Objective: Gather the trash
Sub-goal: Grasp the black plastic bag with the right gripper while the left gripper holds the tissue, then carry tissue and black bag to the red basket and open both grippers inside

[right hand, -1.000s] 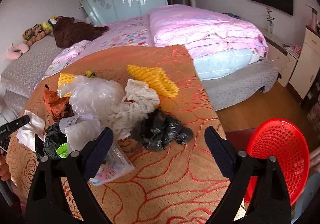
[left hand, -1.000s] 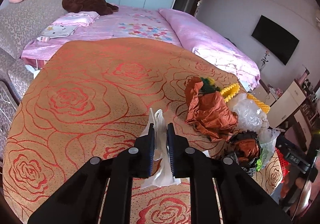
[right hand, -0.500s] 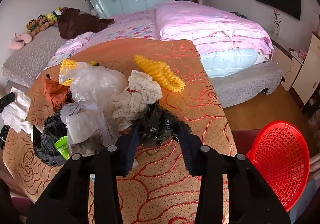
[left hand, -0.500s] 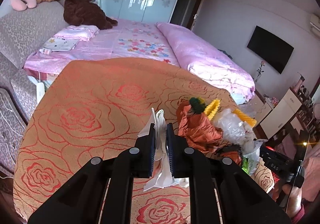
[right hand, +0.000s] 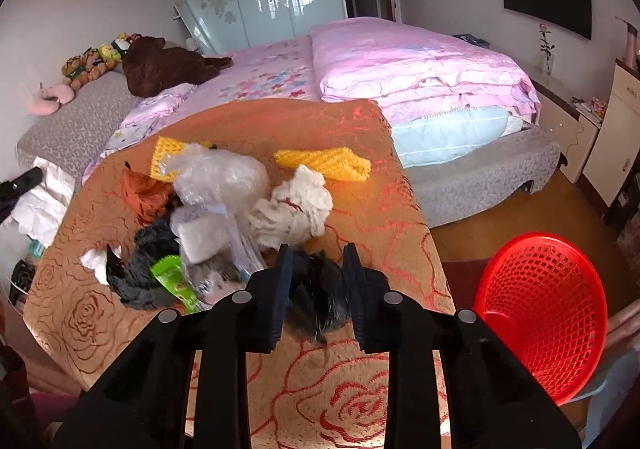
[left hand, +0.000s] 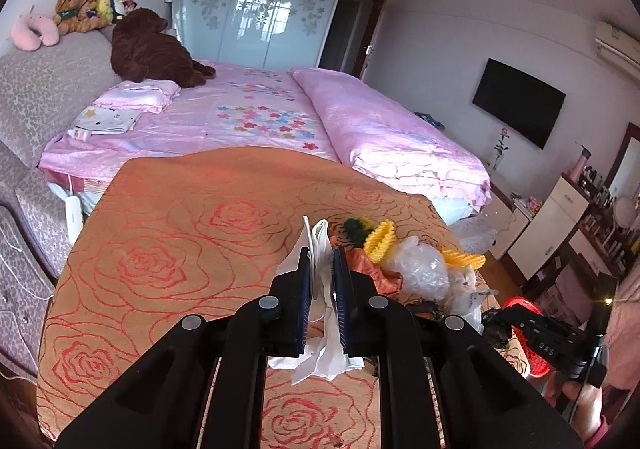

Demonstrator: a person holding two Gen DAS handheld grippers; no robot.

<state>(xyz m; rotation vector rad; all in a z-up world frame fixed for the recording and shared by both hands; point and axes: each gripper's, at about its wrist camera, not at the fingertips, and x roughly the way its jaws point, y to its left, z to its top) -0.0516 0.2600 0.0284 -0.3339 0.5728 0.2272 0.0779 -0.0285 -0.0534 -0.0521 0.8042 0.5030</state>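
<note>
My left gripper is shut on a white crumpled tissue, held above the orange rose-patterned table. The same tissue shows at the left edge of the right wrist view. My right gripper has its jaws closing on a black plastic bag at the near side of the trash pile, and the pads squeeze the bag. The pile holds a clear plastic bag, yellow foam netting, a white rag, a brown wrapper and a green packet.
A red mesh basket stands on the floor just right of the table. A bed with pink covers lies behind the table. A second black bag lies at the pile's left. A white cabinet stands at the far right.
The right jaws have closed from wide open onto the black bag and shifted toward it. The left gripper has risen with the tissue still clamped in it.
</note>
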